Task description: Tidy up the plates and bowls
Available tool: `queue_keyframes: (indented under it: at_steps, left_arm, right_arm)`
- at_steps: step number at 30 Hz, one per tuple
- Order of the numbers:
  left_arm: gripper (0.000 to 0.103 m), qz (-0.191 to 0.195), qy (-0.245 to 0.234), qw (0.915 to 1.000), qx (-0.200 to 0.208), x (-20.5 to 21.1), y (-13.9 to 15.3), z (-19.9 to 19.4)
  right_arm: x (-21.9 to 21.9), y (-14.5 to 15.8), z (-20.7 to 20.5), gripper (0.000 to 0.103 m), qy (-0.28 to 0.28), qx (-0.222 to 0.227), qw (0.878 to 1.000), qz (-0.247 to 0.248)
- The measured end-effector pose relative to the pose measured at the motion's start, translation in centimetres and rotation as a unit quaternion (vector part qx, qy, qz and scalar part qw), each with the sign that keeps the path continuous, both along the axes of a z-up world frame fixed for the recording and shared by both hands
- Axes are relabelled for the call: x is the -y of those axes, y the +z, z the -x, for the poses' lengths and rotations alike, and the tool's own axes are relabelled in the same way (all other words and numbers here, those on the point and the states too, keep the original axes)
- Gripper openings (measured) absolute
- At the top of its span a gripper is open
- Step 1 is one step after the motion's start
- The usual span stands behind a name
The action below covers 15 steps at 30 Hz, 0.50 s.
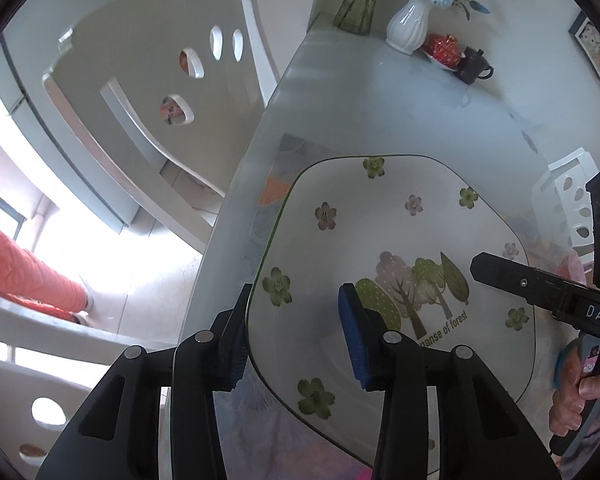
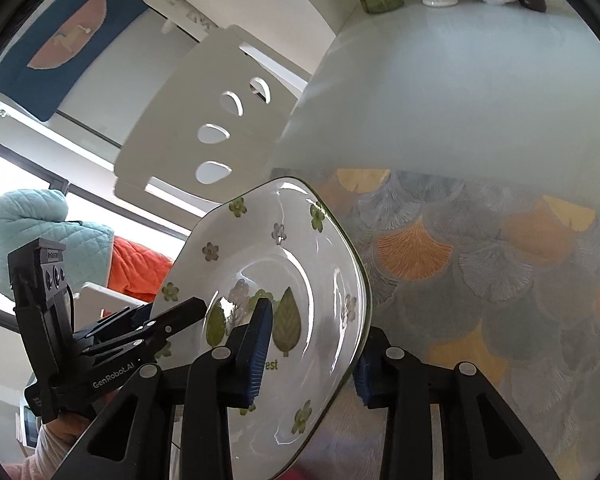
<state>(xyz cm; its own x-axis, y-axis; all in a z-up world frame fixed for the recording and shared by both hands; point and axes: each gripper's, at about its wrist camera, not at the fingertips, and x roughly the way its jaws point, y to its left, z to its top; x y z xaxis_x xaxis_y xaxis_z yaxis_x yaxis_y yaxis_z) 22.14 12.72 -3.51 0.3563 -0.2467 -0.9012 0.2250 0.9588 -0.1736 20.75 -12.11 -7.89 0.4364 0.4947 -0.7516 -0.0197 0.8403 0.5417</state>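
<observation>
A pale glass-topped desk (image 2: 480,92) runs away toward a wall, with a fan-patterned cloth (image 2: 480,264) under its near part and a white chair (image 1: 148,92) pulled up along its left edge. The square plate (image 1: 380,240), sprinkled with small flowers and painted trees, carries green lettering that partly reads "of forest". The right tool (image 2: 310,356) shows "DAS" on its body in the left wrist view, lower right of the frame; the left tool (image 1: 296,336) reads "GenRobot.AI" in the right wrist view, lower left.

Both tools are clamped on the plate: the left one pinches its left rim, one blue pad on top and one beneath, and the right one grips the opposite rim the same way. The plate sits tilted between them, above the cloth.

At the far end of the desk, upper right in the left wrist view, stand a white vase (image 1: 408,28) of blue flowers, a glass vase (image 1: 358,4), a red lidded cup (image 1: 444,49) on a saucer and a dark small pot (image 1: 474,66).
</observation>
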Motion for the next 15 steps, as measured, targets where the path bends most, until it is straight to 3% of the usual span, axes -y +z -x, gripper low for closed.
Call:
queue_keyframes:
  at_steps: [15]
  left_arm:
    - [0.038,0.005,-0.001,0.9997,0.023,0.7,5.2,5.4]
  right_arm:
    - [0.4,5.7,6.0,0.035,-0.006,0.02,1.0,0.007]
